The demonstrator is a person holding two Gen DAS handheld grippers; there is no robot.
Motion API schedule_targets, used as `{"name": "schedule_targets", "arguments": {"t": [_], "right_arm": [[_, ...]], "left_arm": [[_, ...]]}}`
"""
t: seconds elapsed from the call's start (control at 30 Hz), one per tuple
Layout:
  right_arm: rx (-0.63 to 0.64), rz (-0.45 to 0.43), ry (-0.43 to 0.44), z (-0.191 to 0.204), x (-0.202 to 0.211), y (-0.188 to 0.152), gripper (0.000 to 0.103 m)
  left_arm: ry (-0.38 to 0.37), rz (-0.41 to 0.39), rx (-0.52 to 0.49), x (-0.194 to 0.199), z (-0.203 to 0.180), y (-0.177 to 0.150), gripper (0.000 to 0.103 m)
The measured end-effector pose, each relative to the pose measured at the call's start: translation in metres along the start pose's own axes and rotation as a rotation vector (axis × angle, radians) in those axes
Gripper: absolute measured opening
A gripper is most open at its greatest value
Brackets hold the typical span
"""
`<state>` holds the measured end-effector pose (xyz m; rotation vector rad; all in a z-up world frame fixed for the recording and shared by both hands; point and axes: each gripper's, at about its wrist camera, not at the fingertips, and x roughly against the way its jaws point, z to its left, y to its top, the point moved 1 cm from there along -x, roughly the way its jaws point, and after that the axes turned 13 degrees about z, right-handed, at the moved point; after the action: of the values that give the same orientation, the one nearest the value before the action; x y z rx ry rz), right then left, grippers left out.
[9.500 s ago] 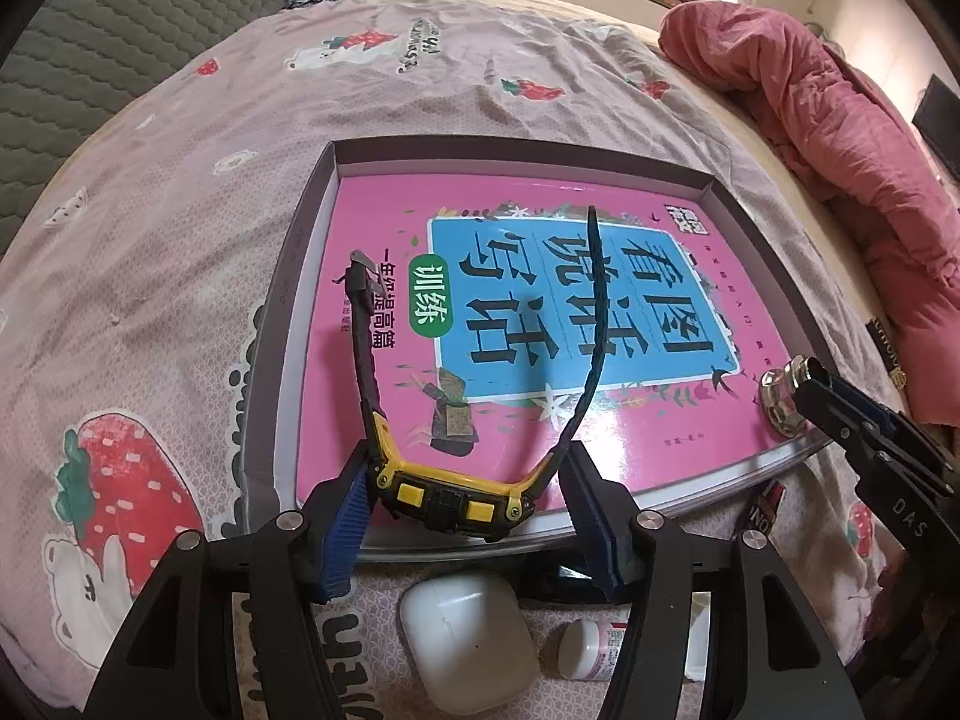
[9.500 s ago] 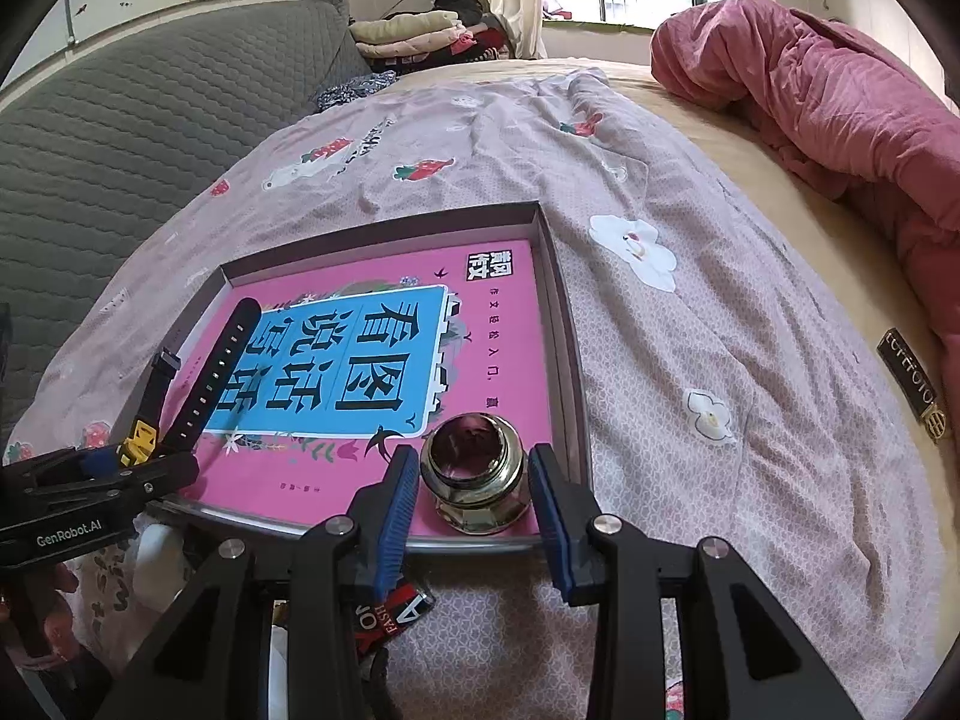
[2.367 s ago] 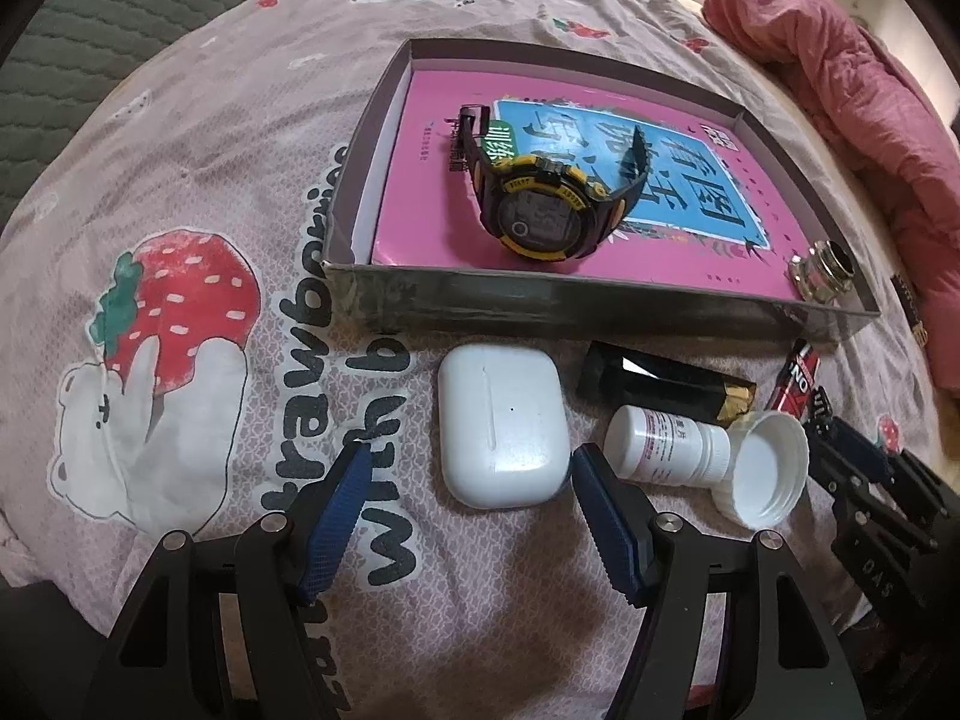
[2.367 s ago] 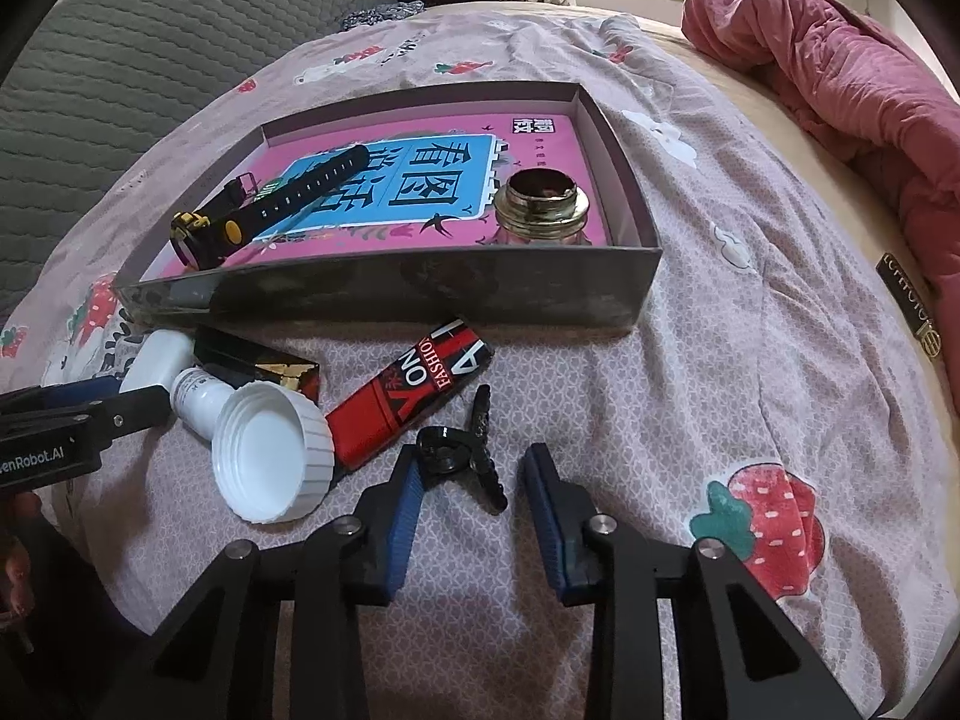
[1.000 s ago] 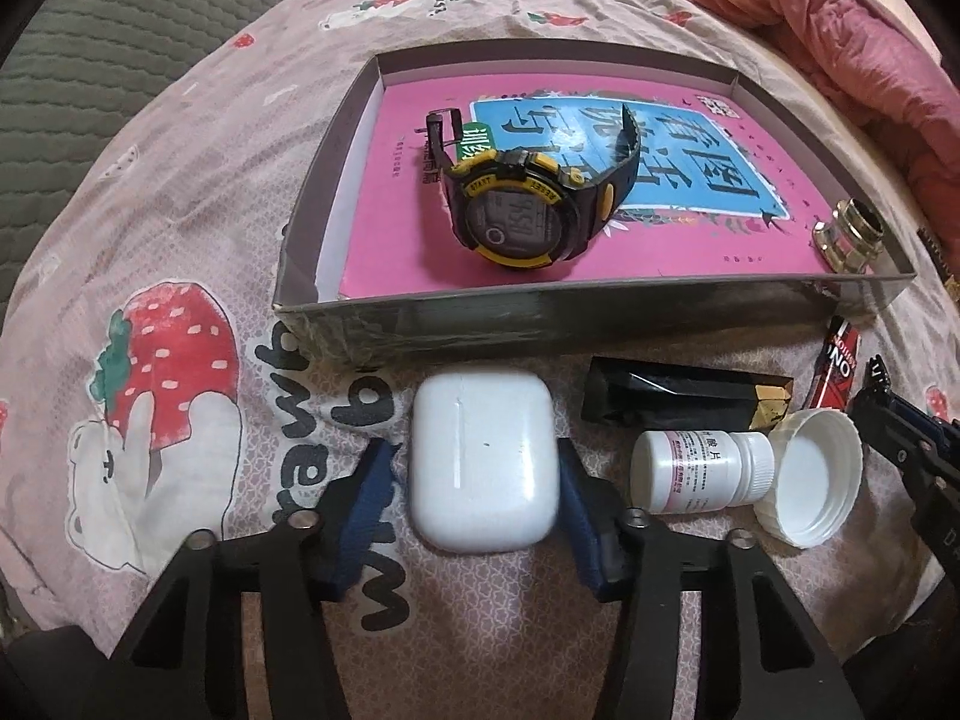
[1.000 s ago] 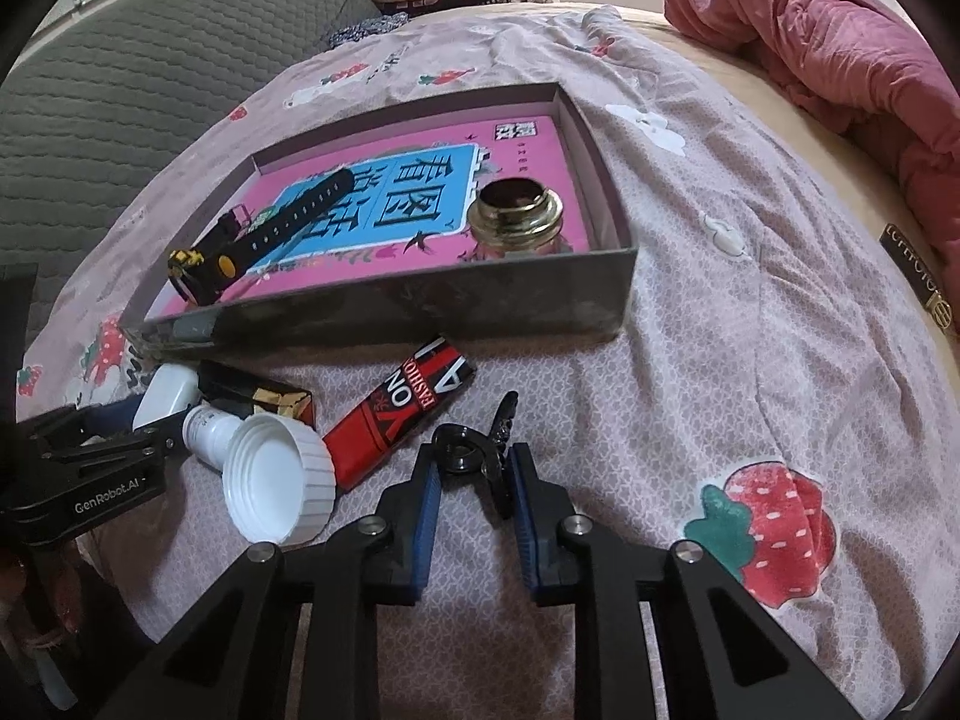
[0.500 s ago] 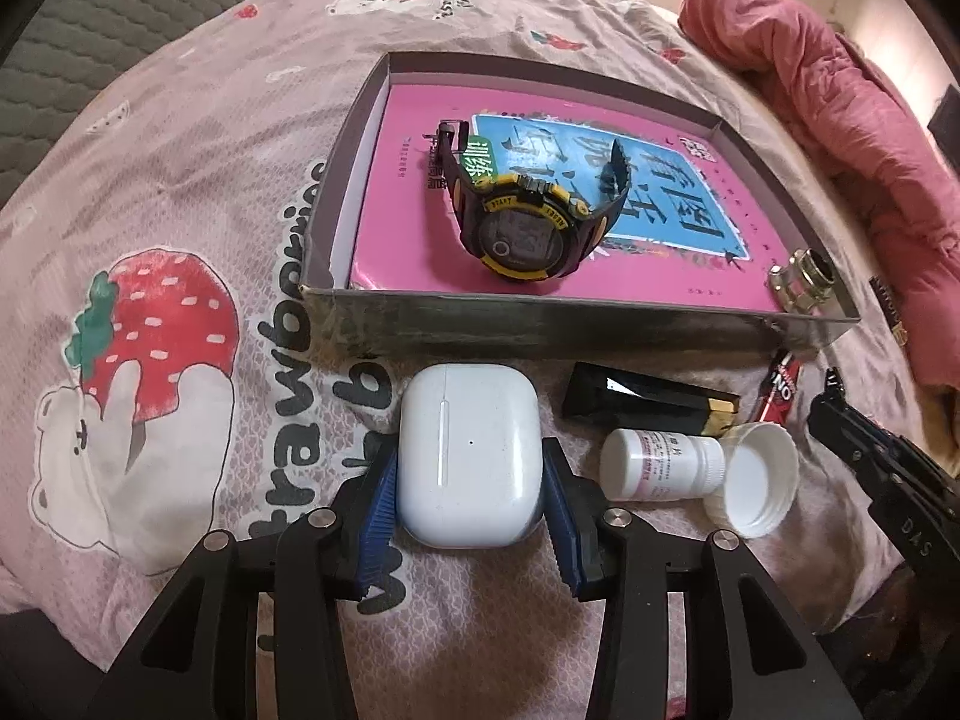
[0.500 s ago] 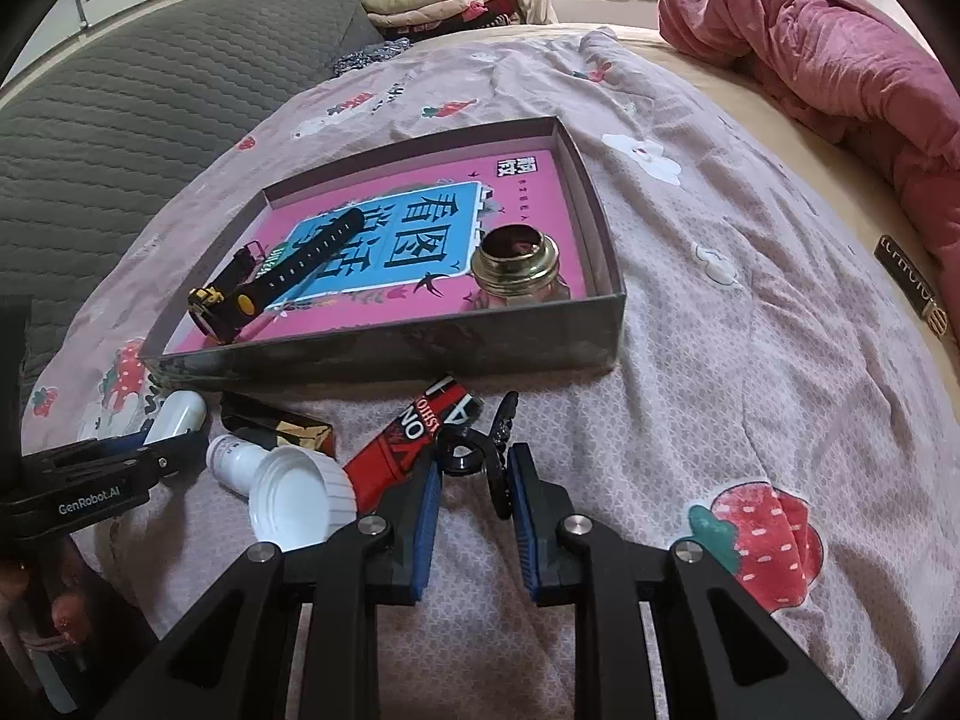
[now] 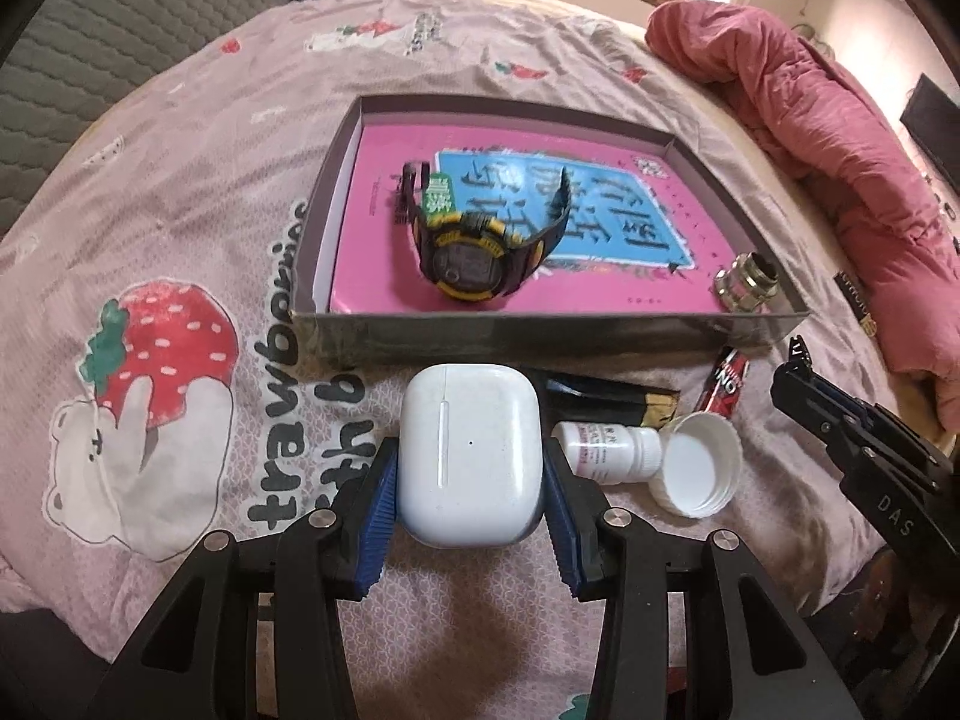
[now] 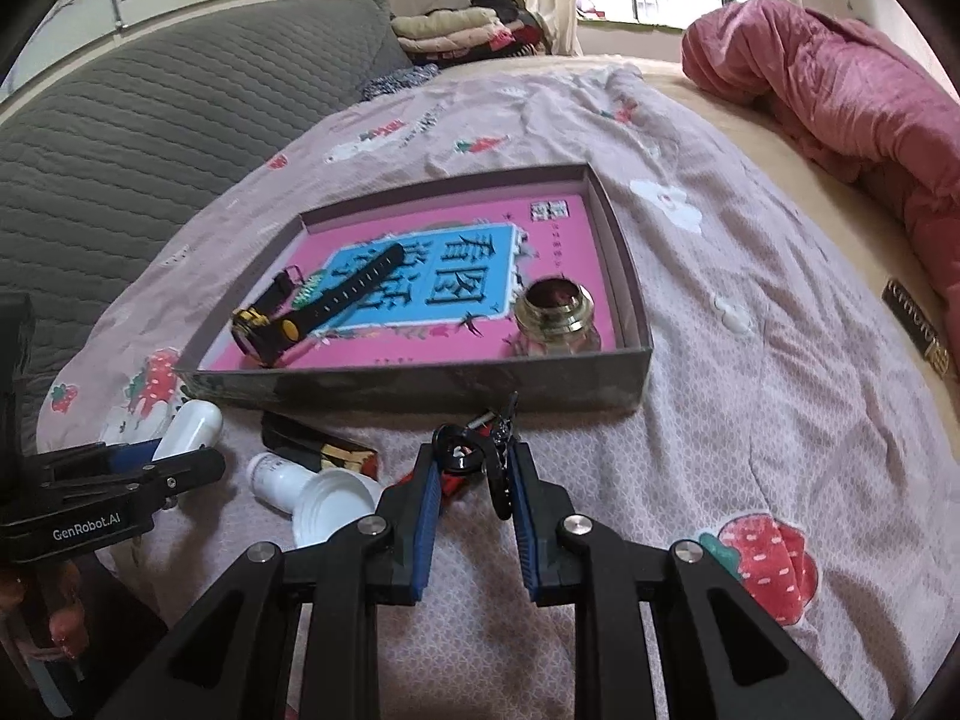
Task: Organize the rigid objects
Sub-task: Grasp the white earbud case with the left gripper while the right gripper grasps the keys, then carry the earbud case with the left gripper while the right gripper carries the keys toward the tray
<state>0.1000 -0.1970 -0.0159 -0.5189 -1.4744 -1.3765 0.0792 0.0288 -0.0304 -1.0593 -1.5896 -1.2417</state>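
White earbud case (image 9: 468, 450) clamped between the blue pads of the left claw (image 9: 468, 495), pads pressing on both long sides, case sticking forward beyond the fingertips and lifted a little over the bedsheet (image 9: 180, 240). Just in front of the case, the near wall of the grey box (image 9: 540, 333). Inside the box, on a pink book (image 9: 384, 252): black and yellow watch (image 9: 471, 252) near the middle, brass fitting (image 9: 744, 282) in the near right corner. Right of the case, on the sheet: small white bottle (image 9: 606, 450) lying on its side, white cap (image 9: 699, 462) touching its neck, black and gold bar (image 9: 606, 399) behind them.

Right claw (image 10: 471, 480) clenched on a small black clip (image 10: 480, 450), held at the fingertips, slightly above the sheet, close before the box wall. Red packet (image 10: 450, 483) partly hidden under this claw.
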Motion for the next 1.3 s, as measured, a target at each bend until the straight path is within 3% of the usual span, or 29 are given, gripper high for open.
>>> {"name": "schedule_targets", "arguments": {"t": [0.57, 1.3], "right_arm": [[0.072, -0.119, -0.002, 0.013, 0.025, 0.007, 0.023], [0.091, -0.158, -0.013, 0.014, 0.026, 0.019, 0.023]], "left_arm": [[0.022, -0.132, 0.001, 0.034, 0.006, 0.004, 0.046], [-0.005, -0.179, 0.038, 0.04, 0.023, 0.023, 0.046]]}}
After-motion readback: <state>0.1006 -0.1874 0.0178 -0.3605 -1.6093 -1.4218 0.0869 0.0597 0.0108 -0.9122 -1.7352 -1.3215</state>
